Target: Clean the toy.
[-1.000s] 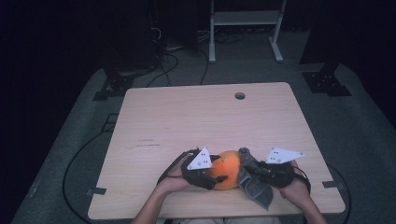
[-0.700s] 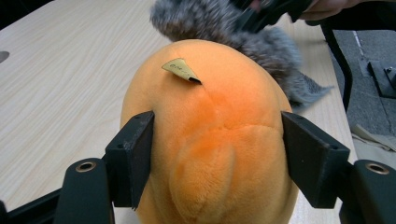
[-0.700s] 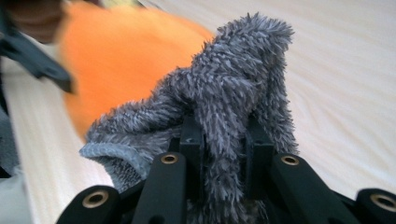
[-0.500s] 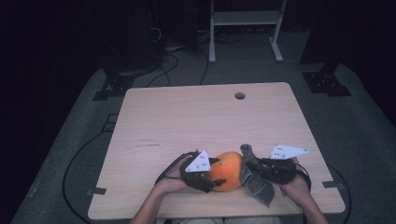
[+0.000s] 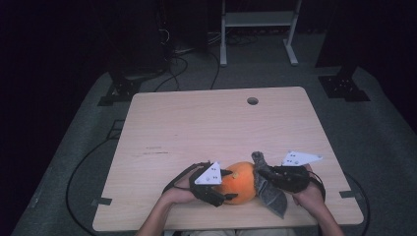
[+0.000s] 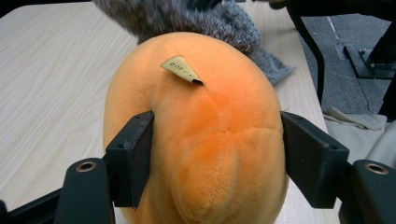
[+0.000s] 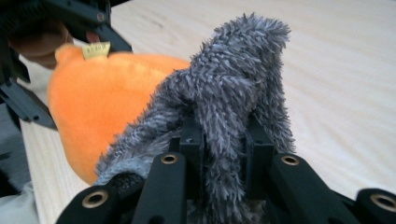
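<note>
Room: I see darkness around the lit table [image 5: 216, 128].
Gripper views: bright, sharp.
High view: soft, possibly slightly blurred.

The high view looks forward and down from above the person's side, taking in the whole table [image 5: 196, 128] and the floor beyond. The left gripper view sits very near the orange plush [image 6: 201, 135], looking along its jaws across the table toward the grey cloth [image 6: 196, 21]. The right gripper view looks back the other way, close on that cloth [image 7: 229, 93], the plush [image 7: 98, 107] behind it. All three views share plush, cloth and tabletop.
</note>
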The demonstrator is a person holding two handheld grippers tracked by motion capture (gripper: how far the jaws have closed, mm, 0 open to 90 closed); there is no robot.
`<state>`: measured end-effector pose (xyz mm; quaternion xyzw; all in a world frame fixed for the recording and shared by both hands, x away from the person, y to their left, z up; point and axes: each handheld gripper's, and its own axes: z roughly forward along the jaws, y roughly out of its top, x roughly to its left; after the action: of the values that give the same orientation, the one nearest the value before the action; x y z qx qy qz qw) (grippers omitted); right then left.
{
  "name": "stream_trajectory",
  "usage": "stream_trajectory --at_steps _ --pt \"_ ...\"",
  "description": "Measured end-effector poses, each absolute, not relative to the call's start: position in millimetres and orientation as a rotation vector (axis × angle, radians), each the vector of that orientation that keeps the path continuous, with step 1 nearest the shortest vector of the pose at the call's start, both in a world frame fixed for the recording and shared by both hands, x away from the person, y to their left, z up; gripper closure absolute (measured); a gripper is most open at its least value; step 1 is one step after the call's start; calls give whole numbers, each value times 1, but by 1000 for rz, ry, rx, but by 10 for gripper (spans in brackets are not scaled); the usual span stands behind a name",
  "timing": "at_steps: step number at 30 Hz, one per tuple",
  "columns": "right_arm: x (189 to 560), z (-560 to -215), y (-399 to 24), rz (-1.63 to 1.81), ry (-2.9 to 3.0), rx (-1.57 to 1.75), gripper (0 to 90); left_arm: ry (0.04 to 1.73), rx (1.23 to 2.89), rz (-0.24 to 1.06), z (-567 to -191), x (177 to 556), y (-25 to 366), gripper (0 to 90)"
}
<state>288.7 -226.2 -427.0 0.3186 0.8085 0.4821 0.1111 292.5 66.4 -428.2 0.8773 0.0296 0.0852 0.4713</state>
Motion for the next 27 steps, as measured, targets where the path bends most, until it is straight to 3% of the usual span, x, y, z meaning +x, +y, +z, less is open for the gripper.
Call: stream_trajectory --at_steps 7,14,19,27 --pt "286 -434 -229 1388 2429 962 735 143 2145 216 -425 301 73 213" --pt "282 -437 -229 1330 2478 938 733 203 2136 197 -426 307 83 275" --pt "275 -416 -225 1403 2376 872 733 175 2148 201 -427 306 82 311" --pt "278 -424 -216 1387 2401 875 735 325 2134 255 -421 313 85 228"
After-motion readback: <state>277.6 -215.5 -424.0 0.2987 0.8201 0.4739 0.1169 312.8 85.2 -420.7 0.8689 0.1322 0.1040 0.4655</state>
